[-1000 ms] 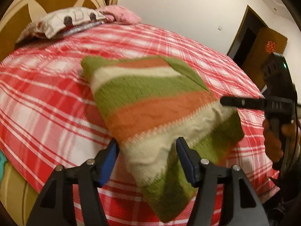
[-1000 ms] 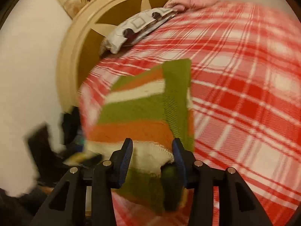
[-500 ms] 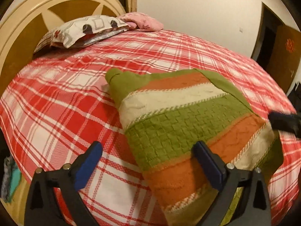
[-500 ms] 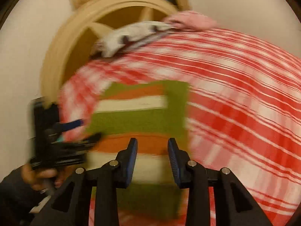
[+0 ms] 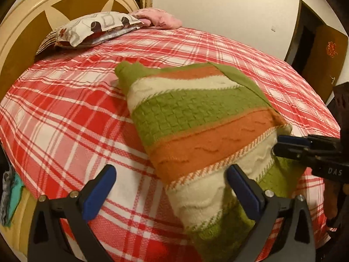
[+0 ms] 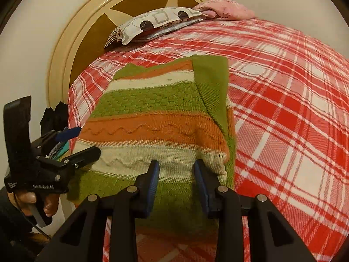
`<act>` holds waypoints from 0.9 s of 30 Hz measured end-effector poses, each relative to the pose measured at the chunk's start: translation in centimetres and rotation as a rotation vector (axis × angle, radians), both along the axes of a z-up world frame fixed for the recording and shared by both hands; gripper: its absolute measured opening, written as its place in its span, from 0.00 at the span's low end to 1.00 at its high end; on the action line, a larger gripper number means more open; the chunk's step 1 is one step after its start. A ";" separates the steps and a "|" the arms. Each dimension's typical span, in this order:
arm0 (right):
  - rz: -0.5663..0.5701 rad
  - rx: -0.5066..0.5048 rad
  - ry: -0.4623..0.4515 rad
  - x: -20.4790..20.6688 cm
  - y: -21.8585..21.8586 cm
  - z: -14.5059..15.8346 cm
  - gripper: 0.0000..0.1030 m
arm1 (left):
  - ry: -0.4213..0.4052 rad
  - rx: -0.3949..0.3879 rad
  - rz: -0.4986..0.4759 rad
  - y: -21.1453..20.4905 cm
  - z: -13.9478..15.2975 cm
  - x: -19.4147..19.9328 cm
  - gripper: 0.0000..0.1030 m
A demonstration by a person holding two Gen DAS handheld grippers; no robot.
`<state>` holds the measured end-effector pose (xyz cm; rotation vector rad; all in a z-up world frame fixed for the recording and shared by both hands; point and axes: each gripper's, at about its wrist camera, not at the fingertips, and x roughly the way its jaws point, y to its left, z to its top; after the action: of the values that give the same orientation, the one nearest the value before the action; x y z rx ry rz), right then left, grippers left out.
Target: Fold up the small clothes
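A knitted sweater striped green, orange and cream lies on the red plaid bed, one green sleeve folded in along its right side. My left gripper stands wide open at the sweater's near left edge, its right finger over the cream stripe, nothing pinched. My right gripper hovers over the lower cream and green stripes near the right hem corner, jaws partly apart with flat knit showing between them.
A patterned pillow and pink cloth lie by the round headboard. A brown door stands far right. Teal clothing hangs off the bed's near left edge. A hand holds the left gripper.
The left gripper's jaws spread wide and let go of the sweater's hem. The lifted hem has come down onto the bed. The right gripper's jaws narrowed slightly.
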<state>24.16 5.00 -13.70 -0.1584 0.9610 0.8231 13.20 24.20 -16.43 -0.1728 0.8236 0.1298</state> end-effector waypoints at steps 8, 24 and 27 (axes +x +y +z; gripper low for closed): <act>-0.076 0.001 -0.161 -4.8 -2.3 5.1 0.49 | -0.075 0.052 -0.022 -1.3 4.0 -4.2 1.00; -0.254 0.027 -0.559 -14.2 -6.5 15.5 0.49 | -0.318 0.075 -0.028 -3.1 11.7 -8.7 1.00; -0.266 0.029 -0.568 -14.7 -7.0 16.1 0.49 | -0.322 0.077 -0.032 -3.3 12.0 -8.8 1.00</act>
<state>9.44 -2.00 2.42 -0.2188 0.4211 0.5021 4.36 20.91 -4.47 -0.1048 0.4997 0.1003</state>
